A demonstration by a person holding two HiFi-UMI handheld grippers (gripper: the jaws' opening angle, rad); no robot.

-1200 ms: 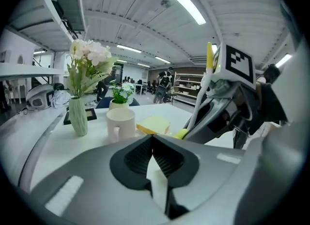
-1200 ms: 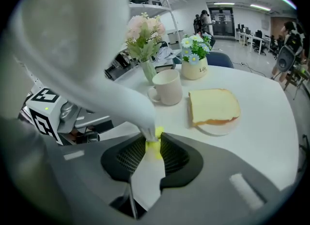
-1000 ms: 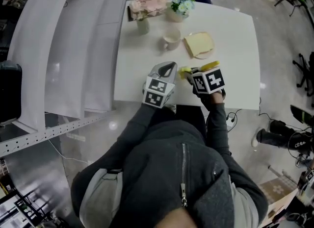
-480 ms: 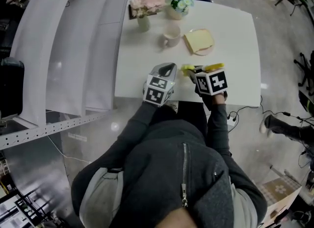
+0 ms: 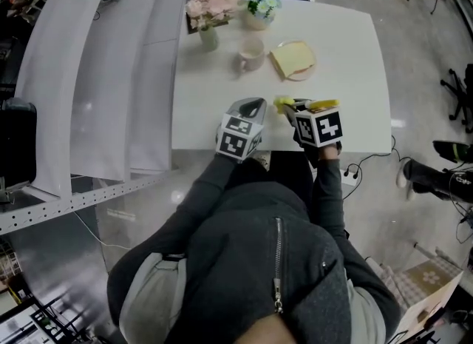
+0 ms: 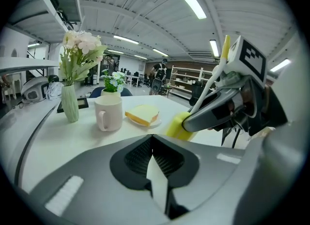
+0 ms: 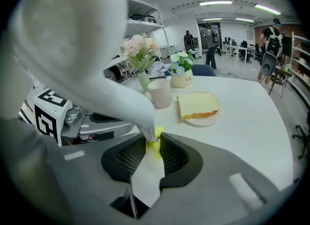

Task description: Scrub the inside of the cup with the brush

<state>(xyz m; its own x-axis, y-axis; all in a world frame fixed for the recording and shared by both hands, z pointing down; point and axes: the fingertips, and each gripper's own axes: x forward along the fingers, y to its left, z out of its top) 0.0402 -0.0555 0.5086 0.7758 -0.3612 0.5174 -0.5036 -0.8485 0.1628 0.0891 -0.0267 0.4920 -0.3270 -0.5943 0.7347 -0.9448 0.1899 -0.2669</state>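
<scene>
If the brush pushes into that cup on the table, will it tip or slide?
The cup looks squat and wide-based, so it probably slides rather than tips. It stands free on the smooth table, unheld, so it may skate. Seems ceramic: likely rigid, chippable.

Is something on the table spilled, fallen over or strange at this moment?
Nothing stands out. The cup stands upright near the vase. The yellow slab lies flat on its plate. No spill shows on the table, and the brush sits clamped in the right gripper.
</scene>
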